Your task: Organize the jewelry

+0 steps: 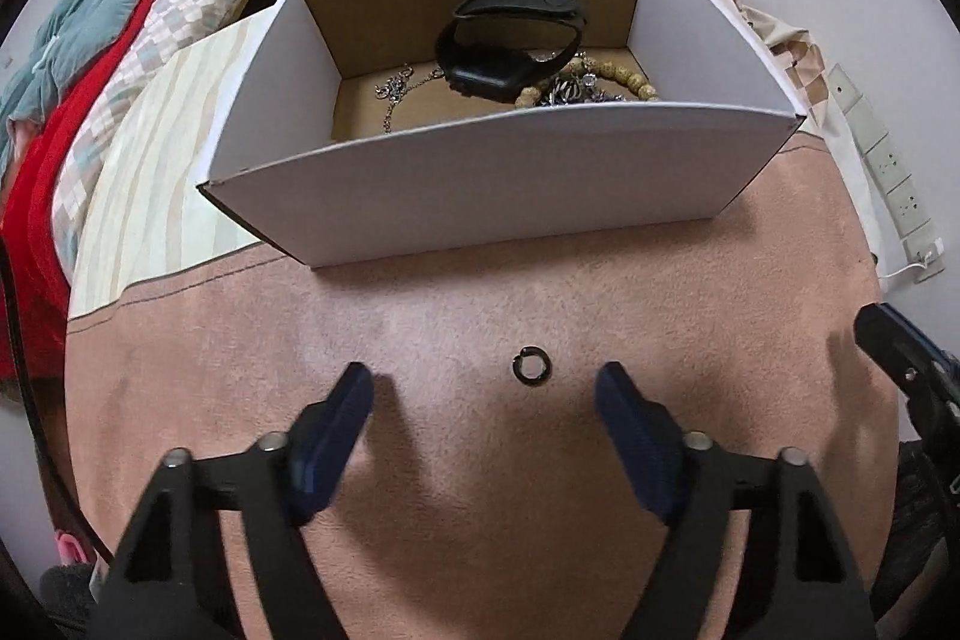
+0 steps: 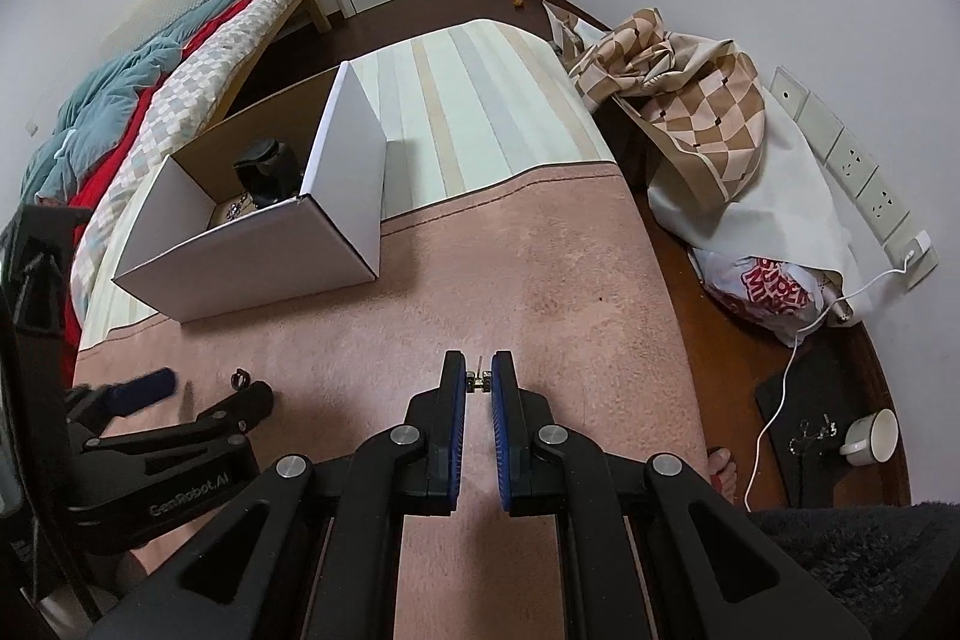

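Observation:
A small dark ring (image 1: 531,366) lies on the pink blanket (image 1: 480,292). My left gripper (image 1: 483,385) is open, its blue fingers on either side of the ring and just short of it. The ring also shows in the right wrist view (image 2: 240,378), beside the left gripper (image 2: 198,391). My right gripper (image 2: 479,381) is shut on a small metal earring (image 2: 479,379) held just above the blanket. A white cardboard box (image 1: 468,172) ahead holds a black watch (image 1: 510,46), a silver chain (image 1: 399,91) and a beaded bracelet (image 1: 624,79).
The box (image 2: 264,250) stands where the pink blanket meets a striped sheet (image 2: 474,100). A bed with quilts (image 2: 150,100) lies left. On the right are a checkered cloth (image 2: 690,100), wall sockets (image 2: 852,172), a white cable (image 2: 780,400) and a mug (image 2: 873,436) on the floor.

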`<state>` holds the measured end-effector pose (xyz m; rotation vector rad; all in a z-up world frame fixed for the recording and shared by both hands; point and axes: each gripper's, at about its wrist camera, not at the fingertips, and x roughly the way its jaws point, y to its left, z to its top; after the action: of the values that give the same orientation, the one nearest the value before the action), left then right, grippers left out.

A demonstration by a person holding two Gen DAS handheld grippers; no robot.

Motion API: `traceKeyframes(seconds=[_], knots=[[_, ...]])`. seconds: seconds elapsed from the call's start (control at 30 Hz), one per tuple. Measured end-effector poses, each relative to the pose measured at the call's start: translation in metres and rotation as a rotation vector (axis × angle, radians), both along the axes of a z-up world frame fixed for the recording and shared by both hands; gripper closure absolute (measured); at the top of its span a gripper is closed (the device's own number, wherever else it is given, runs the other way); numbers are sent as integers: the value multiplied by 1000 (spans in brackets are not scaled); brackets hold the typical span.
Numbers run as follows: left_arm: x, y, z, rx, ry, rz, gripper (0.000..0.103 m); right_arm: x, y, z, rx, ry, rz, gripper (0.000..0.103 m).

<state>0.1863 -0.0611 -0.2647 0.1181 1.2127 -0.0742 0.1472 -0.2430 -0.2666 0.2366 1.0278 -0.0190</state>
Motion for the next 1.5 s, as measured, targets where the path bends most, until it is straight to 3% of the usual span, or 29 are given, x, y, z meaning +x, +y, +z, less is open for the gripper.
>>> traceKeyframes(seconds=[0.17, 0.23, 0.43, 0.8, 1.2, 1.5], knots=[[-4, -2, 3, -36, -7, -11, 60, -1, -1, 0, -1, 0, 0, 94], [-4, -4, 4, -41, -10, -18, 76, -1, -1, 0, 1, 0, -2, 94], [-6, -6, 5, -42, -14, -24, 94, -2, -2, 2, 1, -9, -3, 94], [-10, -1, 23, -50, -72, -31, 98, -6, 3, 15, 7, -46, 2, 94], [-13, 8, 63, -91, -163, -42, 98, -5, 4, 35, 27, -91, 2, 94], [-3, 40, 17, -160, -24, 81, 90, -5, 2, 36, 36, -87, -14, 94]])
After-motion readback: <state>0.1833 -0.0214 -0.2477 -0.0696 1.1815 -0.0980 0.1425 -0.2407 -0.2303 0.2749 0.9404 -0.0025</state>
